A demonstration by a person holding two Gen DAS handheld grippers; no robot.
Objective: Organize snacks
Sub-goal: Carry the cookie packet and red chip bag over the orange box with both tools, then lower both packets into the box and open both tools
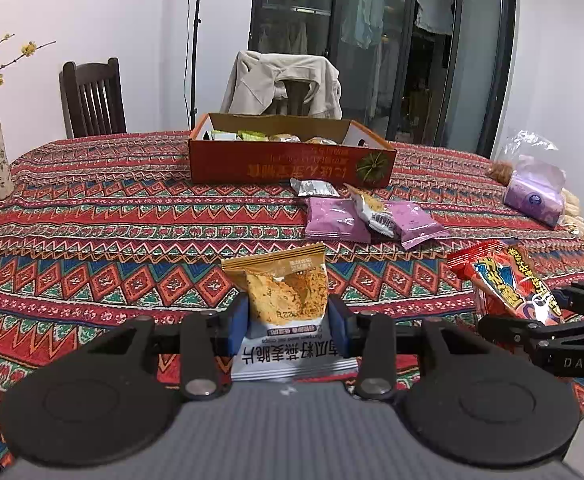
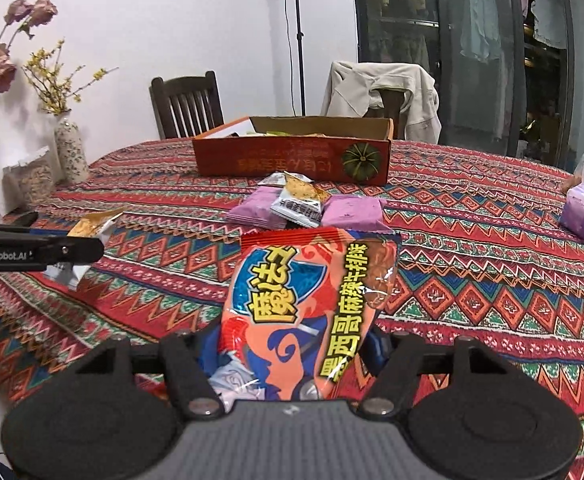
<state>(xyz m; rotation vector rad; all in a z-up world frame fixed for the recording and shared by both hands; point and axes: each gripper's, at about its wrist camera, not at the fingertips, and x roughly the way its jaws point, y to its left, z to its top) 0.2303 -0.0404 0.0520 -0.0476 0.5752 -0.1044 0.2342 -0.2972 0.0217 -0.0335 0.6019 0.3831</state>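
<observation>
A yellow cracker packet (image 1: 288, 300) is clamped by the left gripper (image 1: 288, 316); a red snack bag (image 2: 303, 312) is clamped by the right gripper (image 2: 295, 356); both are held on the near side of the cardboard box (image 1: 292, 160).

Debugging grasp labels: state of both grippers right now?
Left gripper: closed on the small gold-and-white crisp packet.
Right gripper: closed on the red-and-orange foil snack bag.

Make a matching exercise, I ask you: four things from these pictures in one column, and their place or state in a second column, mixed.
Things:
1. crisp packet
2. red snack bag
3. purple packets
4. jacket

Places:
A. draped over a chair
B. lying on the tablecloth before the orange box
C. held in the left gripper
D. held in the right gripper

Pairs: 1-C, 2-D, 3-B, 4-A
</observation>
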